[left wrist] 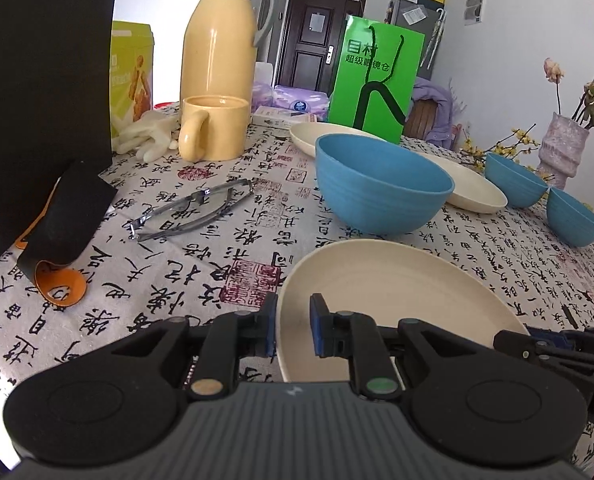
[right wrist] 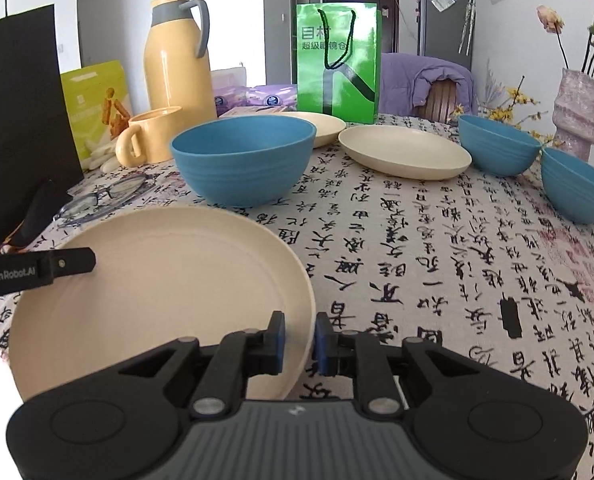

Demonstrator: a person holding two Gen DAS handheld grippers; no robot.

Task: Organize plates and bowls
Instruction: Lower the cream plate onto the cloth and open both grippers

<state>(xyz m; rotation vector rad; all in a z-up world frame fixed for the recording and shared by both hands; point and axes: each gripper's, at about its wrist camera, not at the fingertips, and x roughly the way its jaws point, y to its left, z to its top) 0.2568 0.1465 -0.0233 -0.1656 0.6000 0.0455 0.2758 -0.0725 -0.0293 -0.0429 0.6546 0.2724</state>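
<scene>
A cream plate (left wrist: 397, 300) (right wrist: 165, 280) lies nearest me on the calligraphy tablecloth. My left gripper (left wrist: 293, 326) straddles its left rim, one pad outside and one inside, jaws narrowly parted around it. My right gripper (right wrist: 299, 340) straddles its right rim the same way. A large blue bowl (left wrist: 381, 192) (right wrist: 243, 158) stands just behind the plate. Two more cream plates (right wrist: 405, 152) (right wrist: 321, 124) lie further back. Two smaller blue bowls (right wrist: 497, 144) (right wrist: 577, 184) stand at the right.
A yellow jug (left wrist: 221, 36), yellow mug (left wrist: 213, 128), glasses (left wrist: 193, 212) and a black board (left wrist: 41, 80) stand at the left. A green bag (left wrist: 377, 76) stands at the back. A vase (right wrist: 577, 108) with flowers stands far right.
</scene>
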